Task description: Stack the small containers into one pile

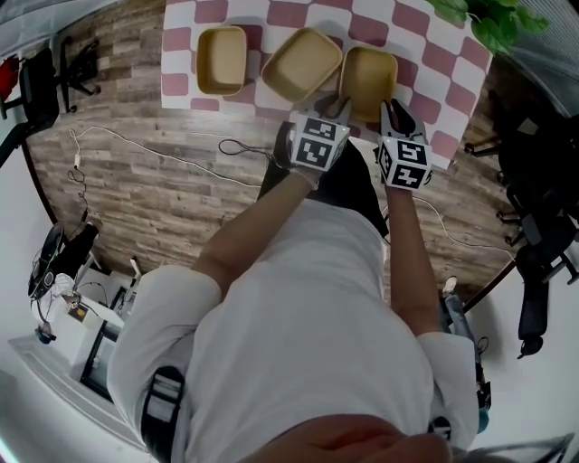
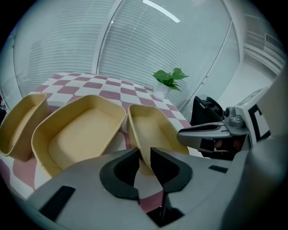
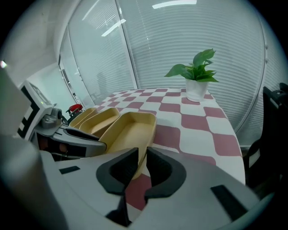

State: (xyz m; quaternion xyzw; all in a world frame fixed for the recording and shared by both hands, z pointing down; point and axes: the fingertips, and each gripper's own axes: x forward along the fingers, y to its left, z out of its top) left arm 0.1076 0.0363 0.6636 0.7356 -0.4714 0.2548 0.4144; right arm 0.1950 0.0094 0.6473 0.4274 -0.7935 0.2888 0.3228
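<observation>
Three tan paper containers lie in a row on a red-and-white checked cloth (image 1: 425, 54): left one (image 1: 222, 59), middle one (image 1: 301, 63), right one (image 1: 368, 81). Both grippers are at the right container's near end. My left gripper (image 1: 340, 108) is shut on its near-left rim, which shows as a thin wall between the pads in the left gripper view (image 2: 144, 155). My right gripper (image 1: 391, 113) is shut on the near-right rim (image 3: 142, 155). From the left gripper the right container (image 2: 153, 128) looks tilted beside the middle container (image 2: 83, 132). The right gripper view looks along the right container (image 3: 128, 130).
A potted plant (image 1: 493, 23) stands at the cloth's far right corner. A thin cable (image 1: 181, 149) trails over the wooden tabletop left of my arms. Black office chairs (image 1: 543, 181) stand to the right of the table, and window blinds lie beyond it.
</observation>
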